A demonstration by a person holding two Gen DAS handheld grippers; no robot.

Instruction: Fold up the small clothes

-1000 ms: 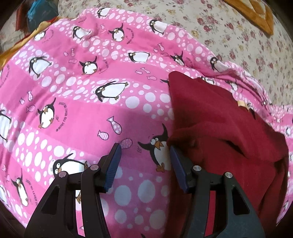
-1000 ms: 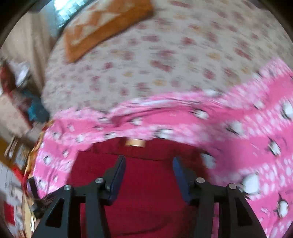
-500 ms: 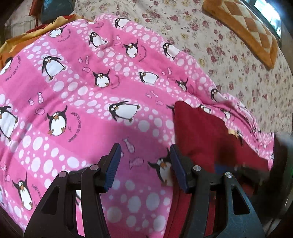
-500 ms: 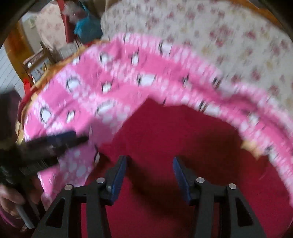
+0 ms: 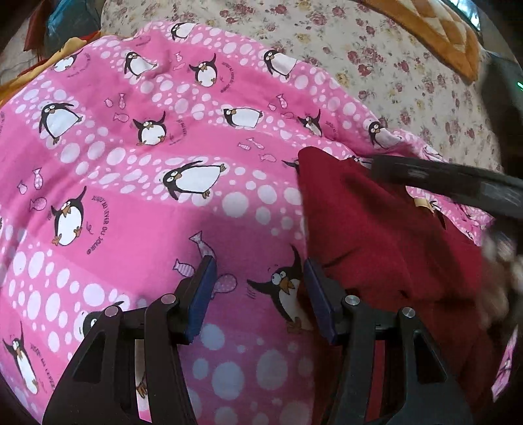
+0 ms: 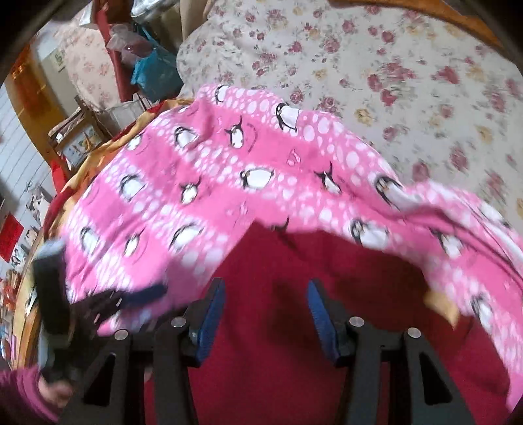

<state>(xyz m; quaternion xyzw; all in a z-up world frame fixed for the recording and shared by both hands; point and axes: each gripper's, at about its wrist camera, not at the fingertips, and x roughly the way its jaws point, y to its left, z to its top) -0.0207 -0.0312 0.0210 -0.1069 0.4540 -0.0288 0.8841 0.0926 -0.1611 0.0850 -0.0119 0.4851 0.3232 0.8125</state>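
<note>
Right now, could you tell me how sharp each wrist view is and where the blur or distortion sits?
Left wrist view: sharp on the penguin blanket and red garment; only the right gripper crossing at right is smeared. Right wrist view: motion-blurred throughout, the left gripper streaked. Both show fisheye bending and dark corners.

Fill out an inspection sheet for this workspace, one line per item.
Surface: floral bedsheet, partly covered by a pink penguin blanket.
Job's things: dark red garment lying on the blanket, creased, with a tan tag near its far edge.
Clutter: orange patterned cushion on the sheet's far side.
Grippers: left gripper open over the blanket beside the garment's edge; right gripper open above the garment; neither holds anything.
Cables: nothing seen.
Surroundings: teal bag and crowded furniture beyond the bed; a person's hand in a magenta sleeve.
</note>
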